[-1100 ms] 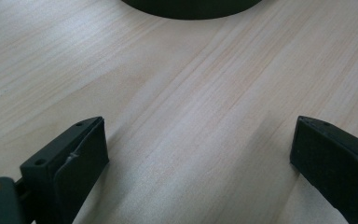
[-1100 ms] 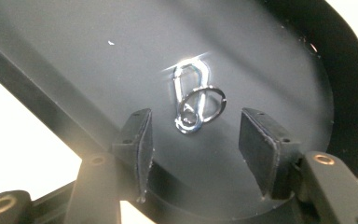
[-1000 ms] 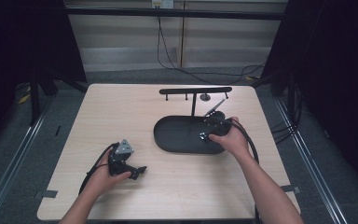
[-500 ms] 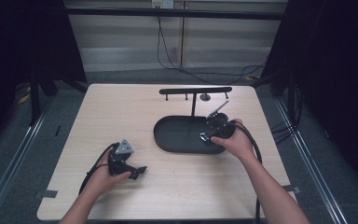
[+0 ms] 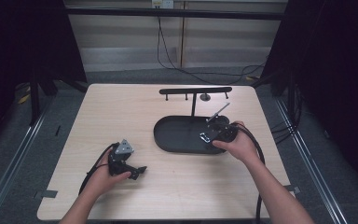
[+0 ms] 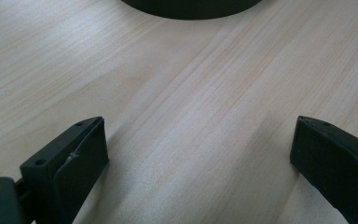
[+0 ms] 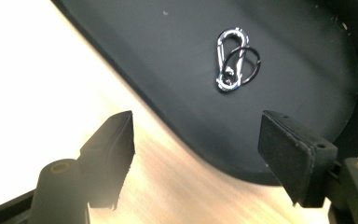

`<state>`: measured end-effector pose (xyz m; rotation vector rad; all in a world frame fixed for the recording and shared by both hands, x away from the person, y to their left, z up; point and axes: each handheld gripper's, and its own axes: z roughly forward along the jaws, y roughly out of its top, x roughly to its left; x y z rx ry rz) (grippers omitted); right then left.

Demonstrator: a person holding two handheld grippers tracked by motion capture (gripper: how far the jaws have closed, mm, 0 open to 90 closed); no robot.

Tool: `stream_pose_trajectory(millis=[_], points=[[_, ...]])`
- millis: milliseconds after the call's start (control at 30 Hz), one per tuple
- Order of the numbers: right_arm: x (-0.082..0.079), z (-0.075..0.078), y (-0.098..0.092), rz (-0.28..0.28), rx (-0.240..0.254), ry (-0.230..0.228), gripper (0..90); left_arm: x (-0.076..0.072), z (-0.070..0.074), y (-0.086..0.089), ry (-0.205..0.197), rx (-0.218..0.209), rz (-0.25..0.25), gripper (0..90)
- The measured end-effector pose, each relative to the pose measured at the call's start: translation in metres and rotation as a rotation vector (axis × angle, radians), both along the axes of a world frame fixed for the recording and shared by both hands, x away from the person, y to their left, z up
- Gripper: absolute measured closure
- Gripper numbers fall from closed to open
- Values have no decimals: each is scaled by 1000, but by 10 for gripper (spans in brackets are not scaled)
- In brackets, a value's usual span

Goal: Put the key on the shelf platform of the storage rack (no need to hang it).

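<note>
Carabiner (image 7: 230, 58) with a thin black ring lies flat in the black oval tray (image 7: 168, 70), just ahead of the right hand-held gripper (image 7: 196, 149), its long axis running away from the jaws. Those jaws have just been opening and stand empty. The left hand-held gripper (image 6: 198, 154), open too, rests over bare surface (image 6: 191, 84), well apart.

Table (image 6: 177, 107) showing pale wood grain, smooth; tray (image 7: 177, 60) looking matt black; carabiner (image 7: 230, 58) gleaming, shiny metal w/ thin black ring (image 7: 256, 60).
</note>
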<state>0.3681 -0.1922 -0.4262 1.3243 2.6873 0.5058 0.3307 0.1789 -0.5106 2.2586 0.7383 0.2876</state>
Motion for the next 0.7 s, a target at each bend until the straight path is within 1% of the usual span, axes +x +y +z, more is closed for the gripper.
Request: stream_pose_trajectory(millis=[100, 367, 500, 700], points=[[-3, 1, -2, 9, 11, -6, 265, 0, 0, 0, 0, 0, 0, 37], [-12, 2, -8, 16, 26, 0, 267, 0, 0, 0, 0, 0, 0, 37], [-16, 4, -10, 16, 26, -9, 267, 0, 0, 0, 0, 3, 0, 37], [-23, 5, -14, 25, 22, -8, 268, 0, 0, 0, 0, 4, 0, 37]])
